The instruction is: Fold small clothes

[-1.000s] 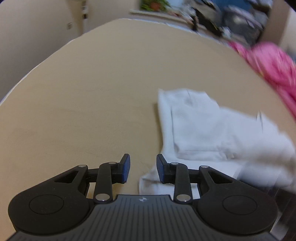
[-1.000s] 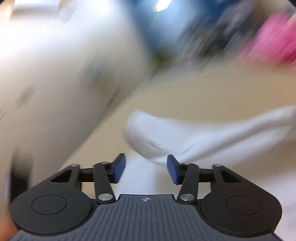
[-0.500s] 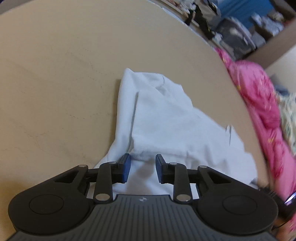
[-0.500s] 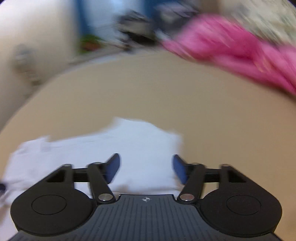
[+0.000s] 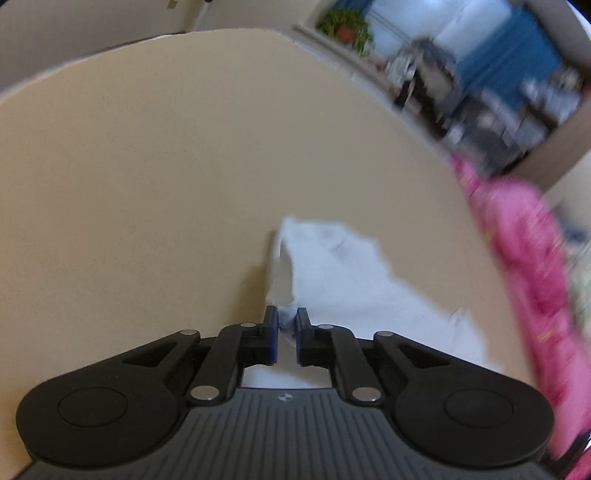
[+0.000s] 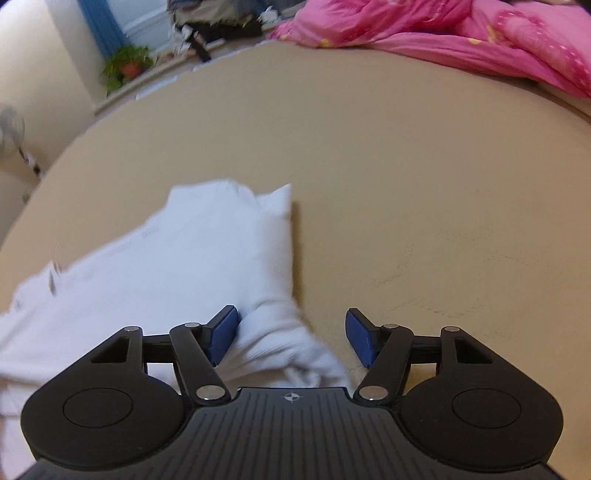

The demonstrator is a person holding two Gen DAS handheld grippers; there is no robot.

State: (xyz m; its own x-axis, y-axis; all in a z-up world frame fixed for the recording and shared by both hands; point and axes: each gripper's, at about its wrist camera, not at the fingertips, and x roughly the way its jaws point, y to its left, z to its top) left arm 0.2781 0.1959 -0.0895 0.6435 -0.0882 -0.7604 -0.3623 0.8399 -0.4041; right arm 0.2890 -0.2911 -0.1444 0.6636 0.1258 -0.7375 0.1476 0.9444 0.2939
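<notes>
Two grippers, matt black plastic with ribbed bases, steel pivot pins and blue rubber finger pads. Left gripper (image 5: 287,325): we record the fingers drawn narrow, pinching a bunched fold at the near edge of the white garment (image 5: 343,280). Right gripper (image 6: 291,334): we record the fingers spread wide, nothing clamped; its left pad (image 6: 221,338) lies against a soft rumpled lobe of the same garment (image 6: 207,258), its right pad over bare surface.

Garment: small, white, soft knit cloth, partly folded, with layered edges and a pointed far corner; it lies flat on the tan table (image 6: 406,184), near the grippers. Table: smooth, matt, beige, with a faint scuffed line on its right part in the right wrist view.

Beyond: crumpled pink bedding (image 6: 443,40), glossy with small yellow spots, along the far right edge; a potted green plant (image 6: 127,62) by a blue curtain (image 6: 94,26).

Change noted: half a second ago we saw the left fingers parted over the cloth; now they are closed on it. The right fingers were wide then as now, and now sit nearer the garment's right edge.
</notes>
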